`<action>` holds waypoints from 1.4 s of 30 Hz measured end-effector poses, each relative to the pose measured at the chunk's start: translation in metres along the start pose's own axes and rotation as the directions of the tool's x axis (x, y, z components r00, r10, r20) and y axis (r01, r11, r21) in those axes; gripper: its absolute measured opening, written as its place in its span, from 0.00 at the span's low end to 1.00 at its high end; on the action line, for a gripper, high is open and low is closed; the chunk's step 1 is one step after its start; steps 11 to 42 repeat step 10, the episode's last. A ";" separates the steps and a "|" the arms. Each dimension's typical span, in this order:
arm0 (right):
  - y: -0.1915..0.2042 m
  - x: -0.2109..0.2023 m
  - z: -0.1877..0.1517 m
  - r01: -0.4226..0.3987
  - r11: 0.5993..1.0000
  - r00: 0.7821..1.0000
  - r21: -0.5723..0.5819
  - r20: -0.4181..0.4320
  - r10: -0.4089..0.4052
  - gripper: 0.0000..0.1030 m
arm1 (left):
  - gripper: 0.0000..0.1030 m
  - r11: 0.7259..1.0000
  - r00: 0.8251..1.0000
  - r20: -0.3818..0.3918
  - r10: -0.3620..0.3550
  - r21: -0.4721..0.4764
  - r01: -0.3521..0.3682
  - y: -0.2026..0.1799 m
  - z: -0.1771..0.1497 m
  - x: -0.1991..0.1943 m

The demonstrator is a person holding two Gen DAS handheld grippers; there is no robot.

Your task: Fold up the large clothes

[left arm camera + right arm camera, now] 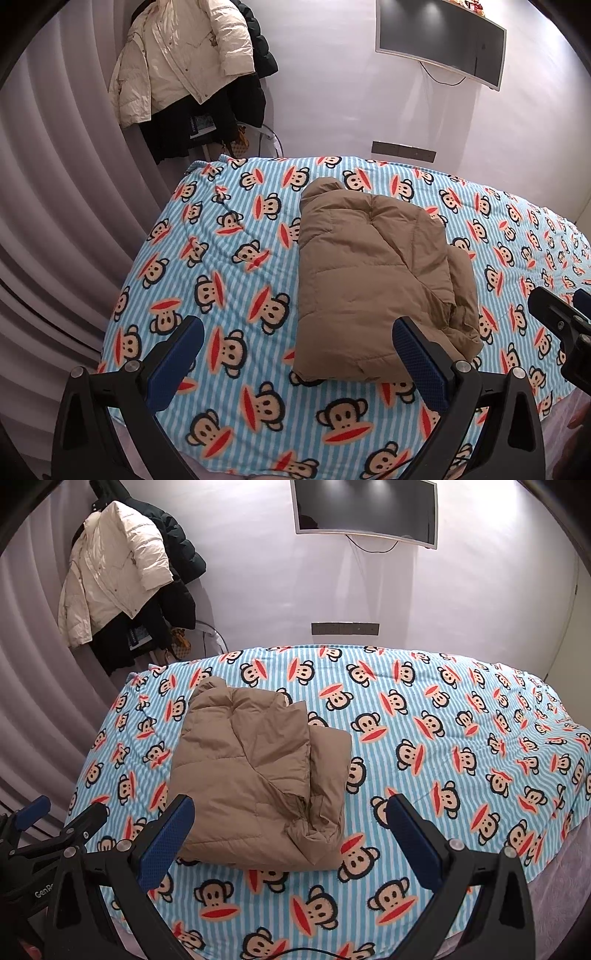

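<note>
A tan puffer jacket point(373, 280) lies folded into a thick rectangle on the bed, also seen in the right wrist view point(258, 779). My left gripper point(299, 336) hangs open above the bed's near edge, its right fingertip over the jacket's near corner, nothing between the blue pads. My right gripper point(290, 812) is open too, spread wide around the jacket's near right corner without touching it. The right gripper's black body shows at the right edge of the left wrist view point(561, 325), and the left gripper shows at the left of the right wrist view point(55, 834).
The bed carries a blue-striped blanket point(229, 280) with cartoon monkey faces. Cream and black coats point(177, 62) hang on a rack at the back left. A monitor point(364, 509) is mounted on the far wall, above a row of wall sockets point(345, 628). Curtains cover the left side.
</note>
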State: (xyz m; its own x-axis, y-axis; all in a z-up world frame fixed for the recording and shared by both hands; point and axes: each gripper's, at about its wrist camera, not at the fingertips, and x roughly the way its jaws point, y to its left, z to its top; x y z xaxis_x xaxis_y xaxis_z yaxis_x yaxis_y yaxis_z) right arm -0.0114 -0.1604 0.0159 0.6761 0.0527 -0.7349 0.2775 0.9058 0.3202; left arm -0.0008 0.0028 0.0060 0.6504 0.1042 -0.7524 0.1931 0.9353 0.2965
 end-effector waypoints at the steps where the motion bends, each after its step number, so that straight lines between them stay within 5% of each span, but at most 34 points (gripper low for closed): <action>1: 0.000 0.000 0.000 -0.001 1.000 1.000 -0.001 0.000 0.001 1.00 | 0.99 1.000 1.000 0.003 0.001 -0.002 -0.001 0.000 0.001 0.000; 42: 0.001 0.001 0.002 -0.002 1.000 1.000 -0.009 -0.002 0.002 1.00 | 0.99 1.000 1.000 0.025 0.000 -0.011 0.000 -0.004 -0.001 -0.003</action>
